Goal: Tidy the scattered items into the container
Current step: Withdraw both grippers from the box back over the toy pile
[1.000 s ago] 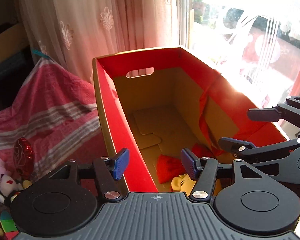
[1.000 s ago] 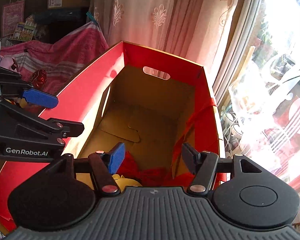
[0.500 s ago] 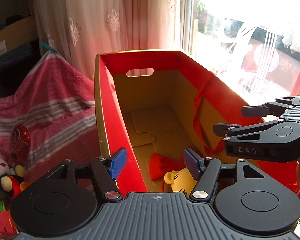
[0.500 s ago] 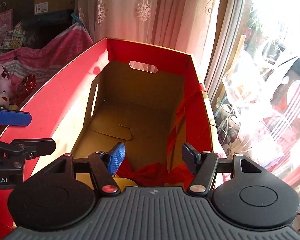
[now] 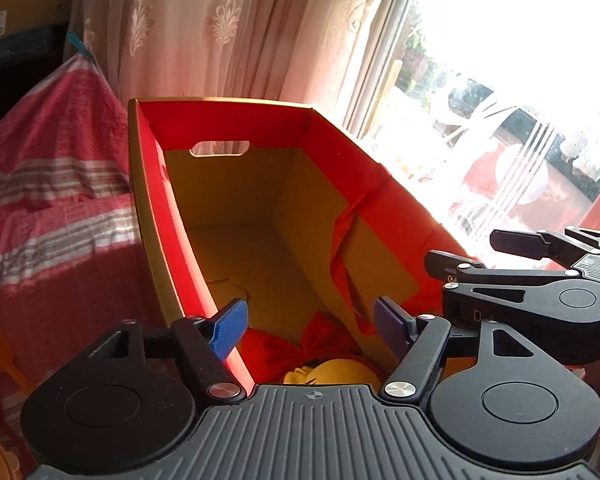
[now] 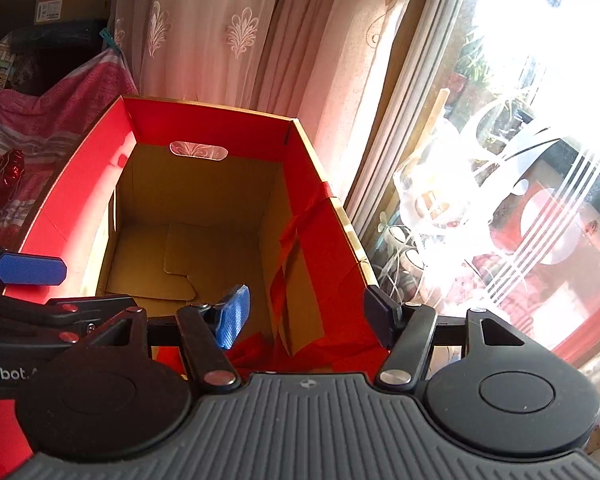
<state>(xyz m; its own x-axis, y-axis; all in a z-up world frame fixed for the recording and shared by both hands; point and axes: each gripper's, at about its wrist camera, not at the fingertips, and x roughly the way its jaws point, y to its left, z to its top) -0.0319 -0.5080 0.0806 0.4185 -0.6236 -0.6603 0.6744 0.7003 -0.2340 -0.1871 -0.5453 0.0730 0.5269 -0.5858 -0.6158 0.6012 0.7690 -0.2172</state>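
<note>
Both claws hang over the near end of the box (image 5: 220, 120), and both are spread with nothing between the pads. The left claw (image 5: 306, 322) has just been opening wider; below its gap lies a yellow toy (image 5: 336, 372) with a red bow (image 5: 300, 344), resting on the box floor at the near end, so the toy looks freshly let go and now counts as put away. A second ago the left view sat closer to the box's left wall and showed more of the toy; now it has rolled and slid, and only the top of the yellow shape peeps over the claw's body. The right claw (image 6: 304, 316) has hardly altered its gap, and has drifted sideways so that its right pad now stands over the box's right rim by the window (image 6: 520, 120). Each claw points forward and down into the box, side by side, the right one showing at the right edge of the left view, the left one at the left edge of the right view. Outside the box, on the pink cloth (image 5: 60, 200) to the left, a red foil heart (image 6: 6, 172) and some yellow and orange bits, too cropped to name, probably wait for collection. My reading is that one item is in and more remain.
</note>
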